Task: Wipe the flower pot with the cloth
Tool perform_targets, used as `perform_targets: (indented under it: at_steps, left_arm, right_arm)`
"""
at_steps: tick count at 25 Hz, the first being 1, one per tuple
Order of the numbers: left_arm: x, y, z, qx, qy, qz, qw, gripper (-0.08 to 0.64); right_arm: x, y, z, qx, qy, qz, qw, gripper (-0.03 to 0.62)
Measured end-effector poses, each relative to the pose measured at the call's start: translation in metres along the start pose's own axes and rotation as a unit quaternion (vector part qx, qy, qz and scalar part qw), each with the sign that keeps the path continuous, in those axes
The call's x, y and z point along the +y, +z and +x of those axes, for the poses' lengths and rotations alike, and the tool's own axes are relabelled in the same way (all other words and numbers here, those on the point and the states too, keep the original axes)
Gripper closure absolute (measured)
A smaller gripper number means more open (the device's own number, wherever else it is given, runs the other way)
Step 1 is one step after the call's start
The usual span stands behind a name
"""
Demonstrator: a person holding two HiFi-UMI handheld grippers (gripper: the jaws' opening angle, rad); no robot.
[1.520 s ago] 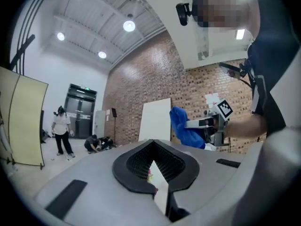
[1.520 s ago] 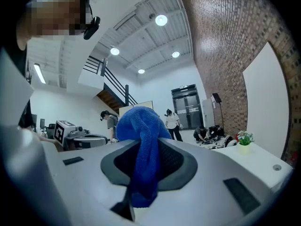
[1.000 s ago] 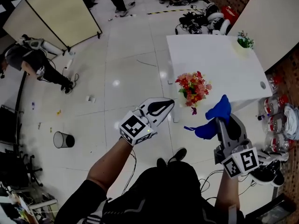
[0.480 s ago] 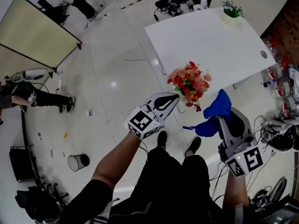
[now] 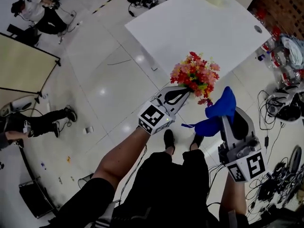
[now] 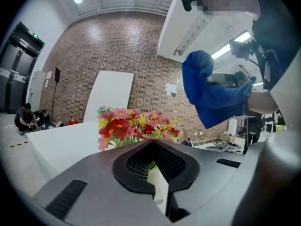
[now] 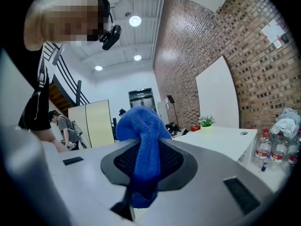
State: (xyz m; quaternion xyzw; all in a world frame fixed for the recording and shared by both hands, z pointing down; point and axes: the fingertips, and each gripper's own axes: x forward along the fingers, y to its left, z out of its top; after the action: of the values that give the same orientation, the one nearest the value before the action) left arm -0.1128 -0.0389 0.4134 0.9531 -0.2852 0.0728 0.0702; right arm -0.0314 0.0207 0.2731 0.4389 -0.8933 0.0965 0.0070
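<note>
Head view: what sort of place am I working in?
Probably an indoor lab or studio workspace, not a home: bare brick wall, a white table on a glossy tiled floor, and cables strewn about.

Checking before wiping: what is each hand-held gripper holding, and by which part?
Left hand-held gripper: flower pot, by its white rim. Right hand-held gripper: blue cloth, pinched near its middle.

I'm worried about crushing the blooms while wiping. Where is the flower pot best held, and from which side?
Grip the flower pot by its thin white edge, coming level from the side, below the flowers. They spread wide on top, so a grasp from above would likely crush them. The left gripper holds it that way, jaws shut on the edge.
</note>
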Motion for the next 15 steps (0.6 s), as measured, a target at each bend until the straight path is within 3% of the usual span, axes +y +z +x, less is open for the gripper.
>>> perform_targets:
  at_steps: [7,12,15]
  left_arm:
    - [0.012,-0.027,0.028,0.011,-0.034,0.033,0.9988,0.558]
    - [0.012,-0.033,0.036,-0.003,-0.034,0.012,0.9994,0.558]
    - [0.014,-0.037,0.036,-0.003,-0.034,0.028,0.999,0.558]
  right_arm:
    - [0.003,-0.042,-0.005,0.017,-0.009,-0.009,1.0,0.516]
    - [0.018,-0.075,0.0,0.023,0.001,0.009,1.0,0.517]
    - [0.025,-0.09,0.007,0.029,0.012,0.021,0.999,0.517]
